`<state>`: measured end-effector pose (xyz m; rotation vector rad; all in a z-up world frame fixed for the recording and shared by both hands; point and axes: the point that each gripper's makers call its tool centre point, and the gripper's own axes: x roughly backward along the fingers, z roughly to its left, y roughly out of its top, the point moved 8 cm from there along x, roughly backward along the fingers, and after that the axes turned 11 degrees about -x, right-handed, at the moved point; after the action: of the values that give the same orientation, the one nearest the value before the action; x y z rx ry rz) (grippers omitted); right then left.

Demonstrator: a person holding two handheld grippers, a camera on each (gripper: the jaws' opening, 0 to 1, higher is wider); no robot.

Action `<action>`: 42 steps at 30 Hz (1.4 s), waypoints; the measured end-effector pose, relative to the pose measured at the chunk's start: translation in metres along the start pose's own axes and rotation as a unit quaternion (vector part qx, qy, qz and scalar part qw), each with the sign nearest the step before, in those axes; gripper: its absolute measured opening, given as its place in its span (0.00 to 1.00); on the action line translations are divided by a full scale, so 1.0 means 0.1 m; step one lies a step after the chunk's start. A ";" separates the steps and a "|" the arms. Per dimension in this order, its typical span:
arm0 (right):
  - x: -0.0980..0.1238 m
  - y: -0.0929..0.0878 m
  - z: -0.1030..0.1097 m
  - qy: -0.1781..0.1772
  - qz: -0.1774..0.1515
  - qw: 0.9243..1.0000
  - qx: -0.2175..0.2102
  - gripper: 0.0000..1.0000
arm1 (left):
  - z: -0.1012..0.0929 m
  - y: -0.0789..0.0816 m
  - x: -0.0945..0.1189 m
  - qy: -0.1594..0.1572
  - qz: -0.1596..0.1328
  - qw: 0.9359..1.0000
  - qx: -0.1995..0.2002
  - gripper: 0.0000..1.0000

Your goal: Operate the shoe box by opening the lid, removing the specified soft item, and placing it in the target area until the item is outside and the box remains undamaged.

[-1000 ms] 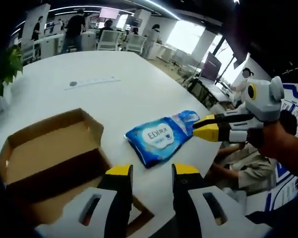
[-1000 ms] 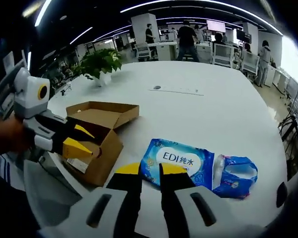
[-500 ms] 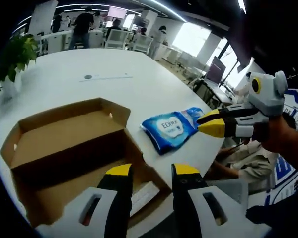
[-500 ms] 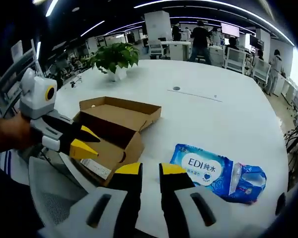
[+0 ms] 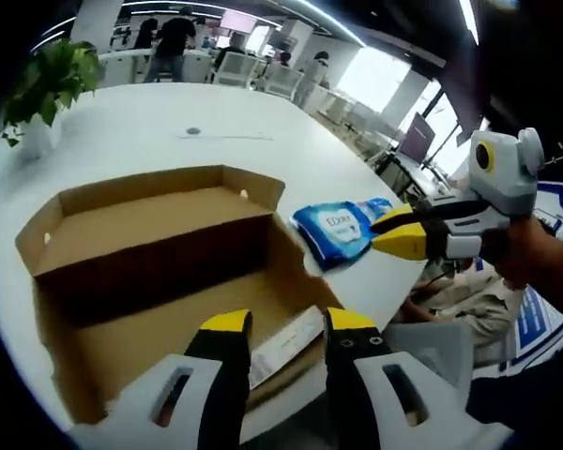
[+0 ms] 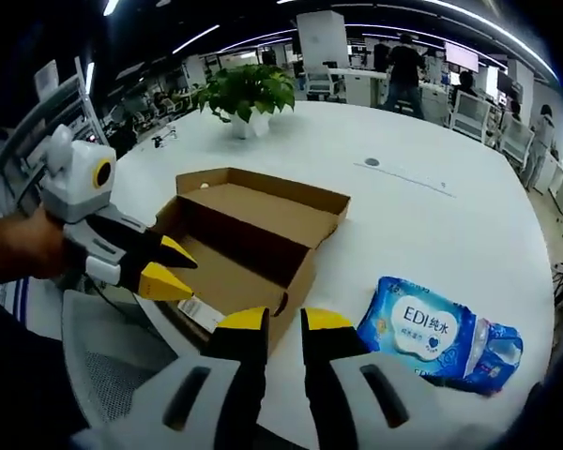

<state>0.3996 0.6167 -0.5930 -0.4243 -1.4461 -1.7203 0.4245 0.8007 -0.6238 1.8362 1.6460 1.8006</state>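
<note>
Both grippers have drawn back toward the near table edge since a second ago, so the cardboard box now looms larger in each view and the wipes pack sits farther from the right gripper.

One white table [image 5: 159, 112] carries everything. One open shoe box [image 5: 159, 272] lies on it, lid folded back flat, with a white paper slip [image 5: 281, 342] at its near edge. One blue wipes pack [image 6: 422, 330] lies on the table just beside the box, outside it and touching neither gripper. One potted plant [image 6: 247, 94] stands well beyond the box.

Two grippers are at work. The left gripper [image 5: 280, 323] hangs over the box's near edge, jaws a narrow gap apart and holding nothing. The right gripper [image 6: 281, 321] hovers by the box corner, jaws nearly together and empty.

The right gripper view shows the pack's crumpled blue plastic tail [image 6: 493, 356] and the hand [image 6: 19, 248] holding the left gripper. The left gripper view shows a seated person's trousers [image 5: 460, 300] past the table edge.
</note>
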 end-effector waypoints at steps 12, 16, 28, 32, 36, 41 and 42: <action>-0.21 -0.02 0.19 0.034 0.046 0.998 0.034 0.15 | 0.18 -0.16 0.13 0.010 0.001 1.000 0.020 0.28; -0.28 -0.03 0.22 0.045 0.069 0.995 0.050 0.15 | 0.19 -0.25 0.14 0.006 0.003 1.000 0.027 0.28; -0.53 -0.10 0.52 0.140 0.207 0.934 0.257 0.17 | 0.21 -0.50 0.16 -0.009 -0.009 0.999 0.037 0.27; -0.65 -0.08 0.61 0.172 0.241 0.894 0.338 0.18 | 0.20 -0.56 0.16 -0.014 -0.005 0.999 0.038 0.26; -0.76 -0.07 0.63 0.178 0.271 0.865 0.384 0.18 | 0.17 -0.62 0.13 -0.020 0.003 0.999 0.035 0.26; -0.84 -0.13 0.64 0.186 0.298 0.840 0.413 0.17 | 0.19 -0.61 0.14 -0.020 -0.003 0.999 0.033 0.26; -0.85 -0.15 0.63 0.187 0.304 0.833 0.423 0.17 | 0.20 -0.61 0.13 -0.021 -0.003 0.999 0.035 0.26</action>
<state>0.4240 0.7070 -0.6449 -0.0286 -1.4079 -0.5117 0.3997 0.8465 -0.6629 1.8830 1.7180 1.7103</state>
